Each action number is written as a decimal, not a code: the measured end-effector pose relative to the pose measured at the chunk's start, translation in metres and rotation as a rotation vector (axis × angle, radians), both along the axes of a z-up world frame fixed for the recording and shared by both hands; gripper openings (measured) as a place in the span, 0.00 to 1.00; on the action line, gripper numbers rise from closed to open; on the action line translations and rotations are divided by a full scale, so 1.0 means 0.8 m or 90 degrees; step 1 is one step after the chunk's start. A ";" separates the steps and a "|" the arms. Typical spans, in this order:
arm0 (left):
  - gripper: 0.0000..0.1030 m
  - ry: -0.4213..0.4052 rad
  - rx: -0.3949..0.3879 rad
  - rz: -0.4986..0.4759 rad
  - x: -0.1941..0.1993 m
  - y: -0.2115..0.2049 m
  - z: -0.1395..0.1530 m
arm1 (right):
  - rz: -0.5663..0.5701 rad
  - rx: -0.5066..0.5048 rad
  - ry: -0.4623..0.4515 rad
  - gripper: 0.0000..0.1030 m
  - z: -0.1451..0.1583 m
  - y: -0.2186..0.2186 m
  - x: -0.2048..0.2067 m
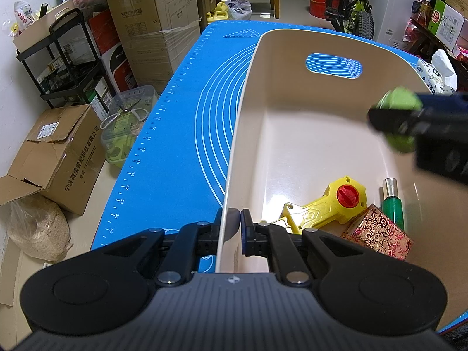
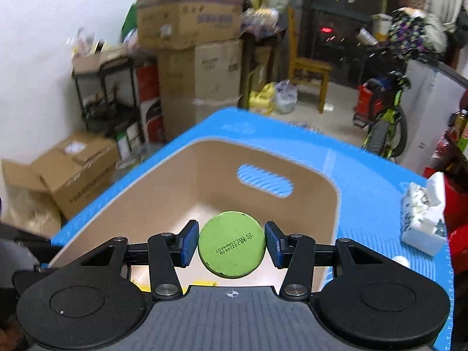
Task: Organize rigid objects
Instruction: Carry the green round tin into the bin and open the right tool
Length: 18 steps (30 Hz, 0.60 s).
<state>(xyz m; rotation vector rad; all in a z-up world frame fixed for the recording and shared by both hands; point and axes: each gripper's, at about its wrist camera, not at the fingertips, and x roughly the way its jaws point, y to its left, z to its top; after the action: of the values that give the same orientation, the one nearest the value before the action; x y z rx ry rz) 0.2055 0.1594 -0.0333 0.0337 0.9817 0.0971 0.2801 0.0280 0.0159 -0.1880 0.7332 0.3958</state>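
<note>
**Dropping a green tin into the bin**

Hovering over a cream plastic bin (image 2: 163,181) on a blue-matted tabletop (image 1: 181,122), the right gripper (image 2: 231,247) carries a round green tin (image 2: 231,244) between its blue-padded fingers (image 2: 187,244). The pads sit just beside the tin's rim on either side; a thin gap seems to show at each, so whether the tin is firmly clamped or just being let go cannot be told. From the left wrist view the same tin (image 1: 399,117) hangs blurred above the bin's open top, near its right wall.

The left gripper (image 1: 233,223) steadies the bin, its fingers (image 1: 247,228) closed on the near left wall, one inside and one outside. Already lying on the bin's floor are a yellow toy with a red knob (image 1: 330,204), a green bottle with a silver cap (image 1: 393,204) and a small patterned red-and-gold box (image 1: 380,234), clustered at the near end.

The step in hand looks to be placing the tin. The next move likely calls for lowering it toward the bare far floor of the bin, then spreading the fingers fully, while the left keeps the bin from sliding. A tissue pack (image 2: 421,219) sits on the tabletop to the right.
</note>
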 end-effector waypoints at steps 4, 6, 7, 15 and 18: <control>0.11 0.000 0.001 0.000 0.000 0.000 0.000 | 0.024 -0.034 0.047 0.53 -0.020 0.017 0.003; 0.11 0.000 0.000 0.000 0.000 0.000 0.000 | 0.031 -0.052 0.068 0.53 -0.029 0.023 0.007; 0.11 0.000 0.000 0.000 0.000 0.000 0.000 | 0.035 -0.059 0.078 0.53 -0.033 0.025 0.007; 0.11 0.000 0.000 0.000 0.000 0.000 0.000 | 0.055 -0.102 0.124 0.58 -0.056 0.035 0.004; 0.11 0.000 0.001 0.000 0.000 0.000 0.000 | 0.047 -0.083 0.111 0.65 -0.047 0.028 0.000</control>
<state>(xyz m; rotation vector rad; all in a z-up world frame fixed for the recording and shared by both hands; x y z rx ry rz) 0.2055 0.1591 -0.0332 0.0351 0.9818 0.0974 0.2804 0.0507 -0.0217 -0.3067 0.9262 0.4392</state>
